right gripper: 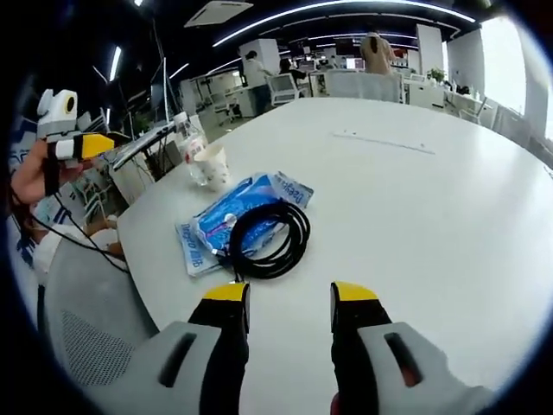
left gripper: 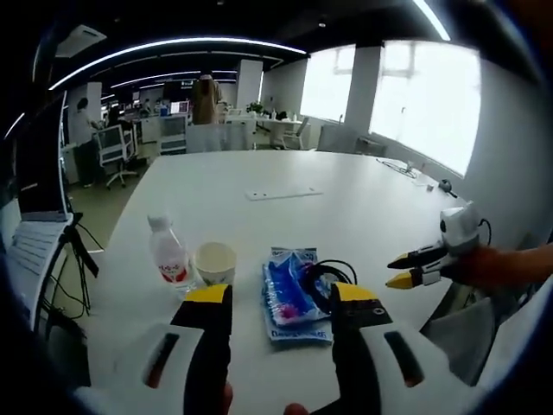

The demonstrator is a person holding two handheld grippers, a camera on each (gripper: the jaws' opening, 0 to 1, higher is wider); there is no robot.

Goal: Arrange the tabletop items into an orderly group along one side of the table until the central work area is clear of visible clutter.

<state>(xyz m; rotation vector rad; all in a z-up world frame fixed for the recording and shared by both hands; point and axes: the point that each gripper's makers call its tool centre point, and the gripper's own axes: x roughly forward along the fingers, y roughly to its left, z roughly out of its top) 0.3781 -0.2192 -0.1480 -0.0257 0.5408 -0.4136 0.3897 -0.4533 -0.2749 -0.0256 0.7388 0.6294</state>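
Still cluttered: bottle (left gripper: pixel 169 253), cup (left gripper: pixel 215 262), blue packet (left gripper: pixel 288 296) under black cable (right gripper: pixel 269 235) near table (left gripper: pixel 346 216) edge. Left gripper (left gripper: pixel 282 296) and right gripper (right gripper: pixel 289 295) parted, empty. Risk: tipping cup, snagging cable.

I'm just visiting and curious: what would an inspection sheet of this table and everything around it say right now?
Surface: white table, mostly bare.
Job's things: water bottle, paper cup, blue packet, all close together near one edge.
Clutter: nothing seen.
Grippers: left gripper and right gripper, jaws apart, holding nothing.
Cables: black coiled cable lying partly on the packet.
Surroundings: open office with desks, chairs, bright windows.
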